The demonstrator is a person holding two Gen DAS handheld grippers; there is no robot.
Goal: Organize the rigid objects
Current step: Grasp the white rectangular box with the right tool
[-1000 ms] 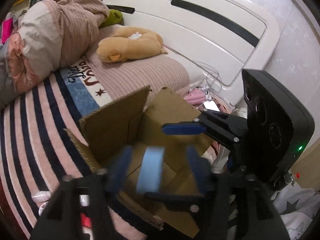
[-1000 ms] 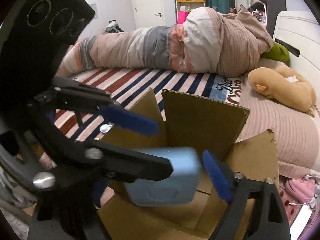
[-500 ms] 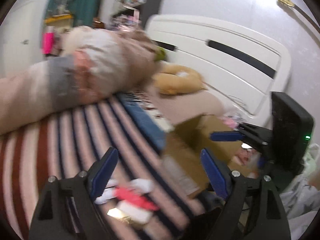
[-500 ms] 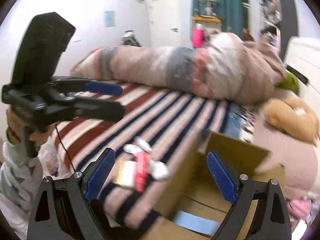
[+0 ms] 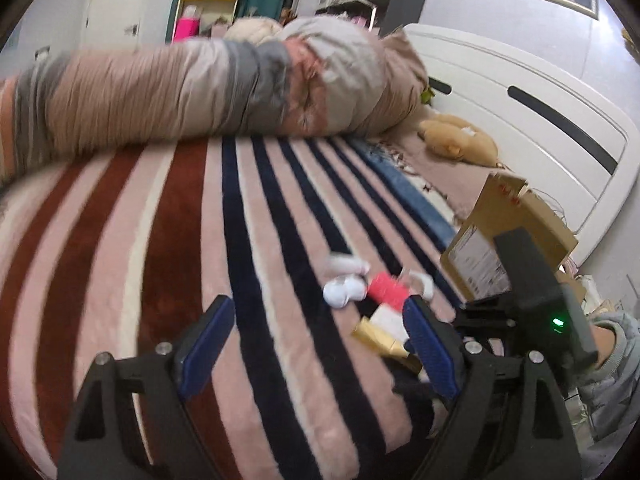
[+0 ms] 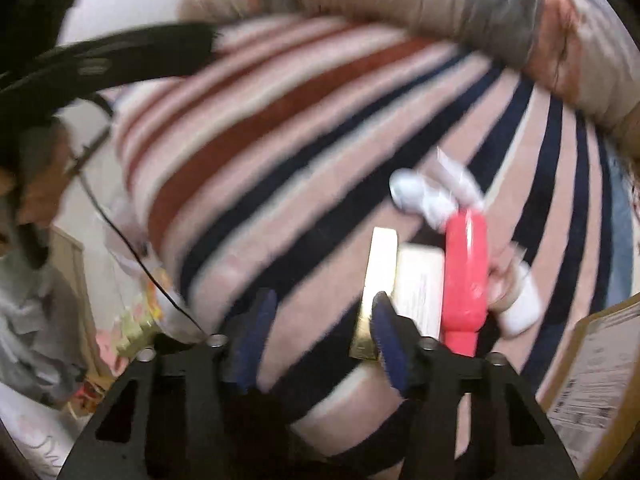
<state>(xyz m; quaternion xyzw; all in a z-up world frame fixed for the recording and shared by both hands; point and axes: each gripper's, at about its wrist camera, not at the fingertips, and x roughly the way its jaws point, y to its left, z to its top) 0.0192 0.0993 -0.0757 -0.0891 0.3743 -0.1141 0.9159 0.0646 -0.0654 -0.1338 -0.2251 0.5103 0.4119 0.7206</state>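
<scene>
A small pile of rigid objects lies on the striped blanket: a red tube [image 5: 387, 289] [image 6: 466, 276], a gold box [image 5: 380, 337] [image 6: 374, 292], a white box [image 6: 420, 288] and white pieces [image 5: 344, 290] [image 6: 424, 194]. My left gripper [image 5: 316, 344] is open and empty above the blanket, left of the pile. My right gripper [image 6: 318, 340] is open and empty, low over the blanket; its right finger sits just in front of the gold box. The cardboard box [image 5: 508, 236] [image 6: 600, 392] stands right of the pile.
A rolled pink and grey duvet [image 5: 224, 88] lies across the far side of the bed. A tan plush toy [image 5: 456, 140] lies by the white headboard [image 5: 540, 120]. The bed edge and floor clutter [image 6: 132, 320] lie left in the right wrist view.
The pale blue object held over the cardboard box a second ago now lies inside it. Both grippers have swung away from the box toward the pile; the right one has dropped close to it.
</scene>
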